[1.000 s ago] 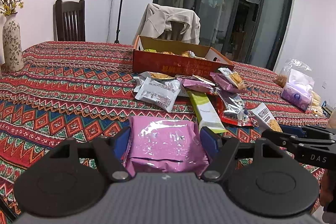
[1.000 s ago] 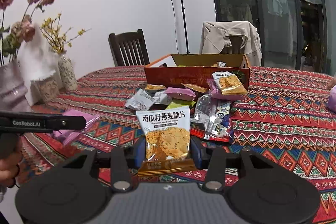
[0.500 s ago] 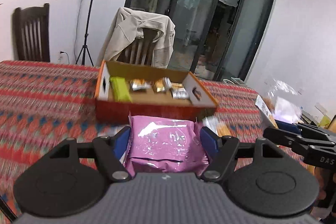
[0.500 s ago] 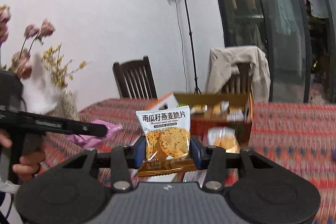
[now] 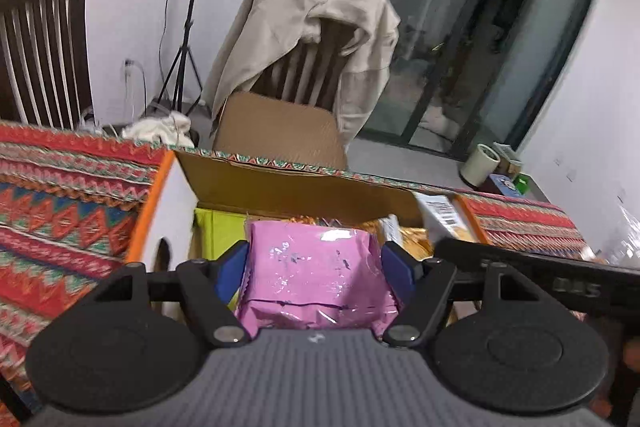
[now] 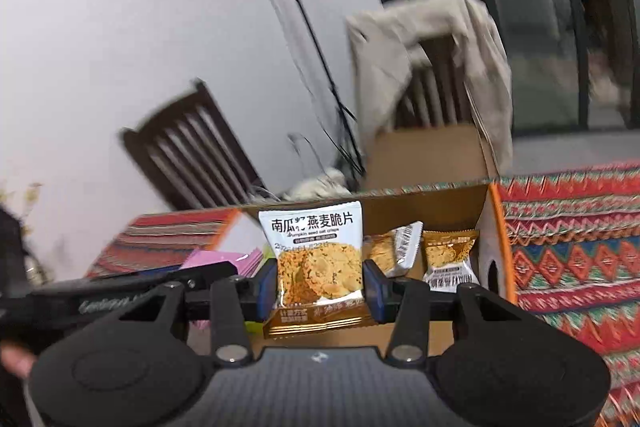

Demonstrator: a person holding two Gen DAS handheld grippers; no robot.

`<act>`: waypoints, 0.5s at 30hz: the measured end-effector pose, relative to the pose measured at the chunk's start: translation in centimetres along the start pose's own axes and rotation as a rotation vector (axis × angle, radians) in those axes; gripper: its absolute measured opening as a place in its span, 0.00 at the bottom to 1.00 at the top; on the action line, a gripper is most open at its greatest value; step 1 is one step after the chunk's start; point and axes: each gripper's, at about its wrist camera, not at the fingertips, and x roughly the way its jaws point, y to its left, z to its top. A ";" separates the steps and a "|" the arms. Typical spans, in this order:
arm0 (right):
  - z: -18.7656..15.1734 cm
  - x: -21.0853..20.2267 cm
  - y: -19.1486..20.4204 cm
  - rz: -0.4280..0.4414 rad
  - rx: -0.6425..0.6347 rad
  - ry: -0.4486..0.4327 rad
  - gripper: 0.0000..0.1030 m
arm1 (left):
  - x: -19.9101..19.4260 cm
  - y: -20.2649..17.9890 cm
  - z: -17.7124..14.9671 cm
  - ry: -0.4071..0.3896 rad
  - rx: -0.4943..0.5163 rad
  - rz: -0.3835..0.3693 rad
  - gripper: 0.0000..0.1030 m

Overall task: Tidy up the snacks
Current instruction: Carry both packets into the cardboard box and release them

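My left gripper [image 5: 316, 269] clamps the pink packet [image 5: 316, 279], centre frame over the cardboard box [image 5: 288, 187]. My right gripper [image 6: 320, 285] pinches the oat crisp packet [image 6: 316, 263] above it.

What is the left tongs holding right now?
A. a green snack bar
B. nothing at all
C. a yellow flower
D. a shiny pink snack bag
D: the left tongs is shut on the pink snack bag, with a blue pad pressing each side of it, right above the open cardboard box.
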 end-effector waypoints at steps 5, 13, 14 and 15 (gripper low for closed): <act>2.0 5.7 -1.9 -0.128 0.007 0.036 0.42 | 5.0 1.1 0.6 0.048 -0.061 -0.003 0.72; 1.5 11.2 -4.5 -0.133 0.038 0.154 0.46 | 6.1 1.8 1.1 0.029 -0.066 0.006 0.81; 1.2 11.5 -4.5 -0.100 0.045 0.166 0.47 | 5.8 1.7 1.1 0.022 -0.050 0.008 0.81; 1.0 11.9 -4.7 -0.048 0.058 0.182 0.46 | 5.5 1.7 1.1 0.021 -0.038 0.007 0.81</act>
